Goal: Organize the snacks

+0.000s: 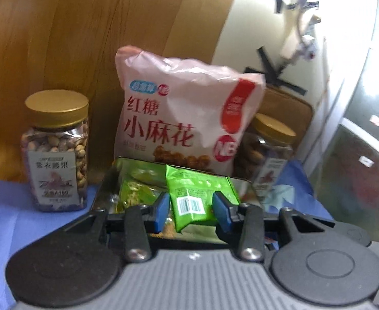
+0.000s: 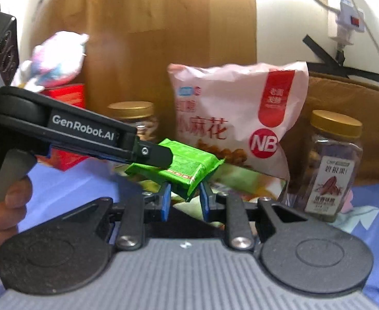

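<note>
At the far left of your left wrist view stands the clear plastic jar of pale nuts with a gold screw lid [image 1: 55,152], on the blue cloth [image 1: 6,206]. Next comes the shiny metal tin [image 1: 104,188] that holds small snack packs, with a pale green foil packet [image 1: 135,191] lying in it. Behind the tin the big pink bag of brown-sugar twists [image 1: 181,108] stands upright, and a second gold-lidded jar [image 1: 269,155] sits just right of it.

Your left gripper [image 1: 191,206] is closed most of the way on a bright green foil snack packet [image 1: 194,196]; the blue pads press on its two sides, barcode toward the camera. In the right wrist view the same green packet [image 2: 187,168] hangs over the tin, well clear of the cloth, the left tool's black finger [image 2: 161,155] across its top. Your right gripper [image 2: 184,199] is narrowed on the packet's lower corner, and the pads appear to touch it, though blur makes that uncertain.

By my reading, you are mid-transfer: one packet is lifted out and shared between both tools. Next, decide which tool carries it, release the other cleanly, and set it beside its like without knocking the pink bag or either jar.
</note>
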Action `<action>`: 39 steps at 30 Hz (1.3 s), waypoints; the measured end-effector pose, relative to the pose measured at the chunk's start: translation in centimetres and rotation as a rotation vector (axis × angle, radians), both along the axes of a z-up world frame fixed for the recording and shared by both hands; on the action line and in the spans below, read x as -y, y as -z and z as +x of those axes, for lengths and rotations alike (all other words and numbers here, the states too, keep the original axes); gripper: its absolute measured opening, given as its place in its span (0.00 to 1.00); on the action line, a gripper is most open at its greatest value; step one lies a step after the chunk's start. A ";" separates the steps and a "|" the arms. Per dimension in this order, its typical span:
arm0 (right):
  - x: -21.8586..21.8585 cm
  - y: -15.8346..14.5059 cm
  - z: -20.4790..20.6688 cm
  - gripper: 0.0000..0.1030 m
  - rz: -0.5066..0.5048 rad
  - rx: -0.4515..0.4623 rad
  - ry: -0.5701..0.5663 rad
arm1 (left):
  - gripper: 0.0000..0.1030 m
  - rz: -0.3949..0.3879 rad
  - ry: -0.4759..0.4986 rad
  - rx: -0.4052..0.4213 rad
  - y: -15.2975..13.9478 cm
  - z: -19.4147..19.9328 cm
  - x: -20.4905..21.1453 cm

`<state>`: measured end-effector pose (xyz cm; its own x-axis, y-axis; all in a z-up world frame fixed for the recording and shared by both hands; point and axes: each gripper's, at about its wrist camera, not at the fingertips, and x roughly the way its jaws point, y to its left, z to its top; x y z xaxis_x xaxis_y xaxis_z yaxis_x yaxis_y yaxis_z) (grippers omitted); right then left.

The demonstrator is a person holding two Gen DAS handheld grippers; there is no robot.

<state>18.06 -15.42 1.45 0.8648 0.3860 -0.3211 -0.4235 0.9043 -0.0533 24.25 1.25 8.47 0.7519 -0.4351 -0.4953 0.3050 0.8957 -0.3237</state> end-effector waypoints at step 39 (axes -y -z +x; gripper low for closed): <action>2.8 3.0 -16.2 0.36 0.326 -0.142 0.142 | 0.57 0.304 -0.188 -0.082 3.0 -17.6 0.2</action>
<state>1.83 -18.20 -1.59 0.8727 0.3668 -0.3222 -0.2748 0.9145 0.2969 6.61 1.06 5.44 0.7570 -0.1169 -0.6428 0.1104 0.9926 -0.0505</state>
